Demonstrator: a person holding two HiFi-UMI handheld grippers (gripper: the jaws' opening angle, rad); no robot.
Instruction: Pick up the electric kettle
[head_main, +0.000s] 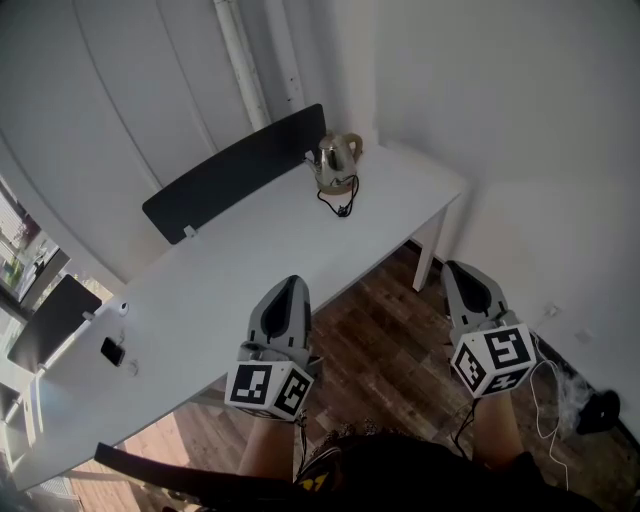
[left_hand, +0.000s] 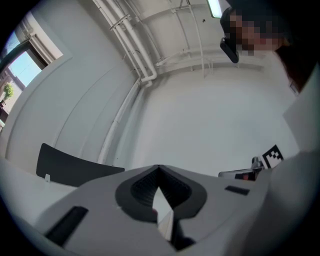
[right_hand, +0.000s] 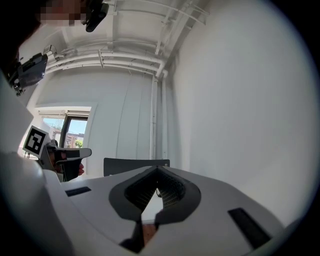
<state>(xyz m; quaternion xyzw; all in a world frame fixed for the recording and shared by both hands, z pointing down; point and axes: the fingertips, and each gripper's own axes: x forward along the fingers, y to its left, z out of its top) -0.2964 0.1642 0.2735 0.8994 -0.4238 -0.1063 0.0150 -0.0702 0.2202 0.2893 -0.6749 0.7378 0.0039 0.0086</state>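
Kettle (head_main: 337, 163) stands well apart from the fingers (head_main: 286, 305).

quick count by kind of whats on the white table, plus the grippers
electric kettle: 1
dark divider panels: 2
small black object: 1
grippers, left gripper and right gripper: 2
total: 6

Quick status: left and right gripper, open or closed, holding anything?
Left gripper: closed, nothing between the jaws.
Right gripper: closed, nothing between the jaws.
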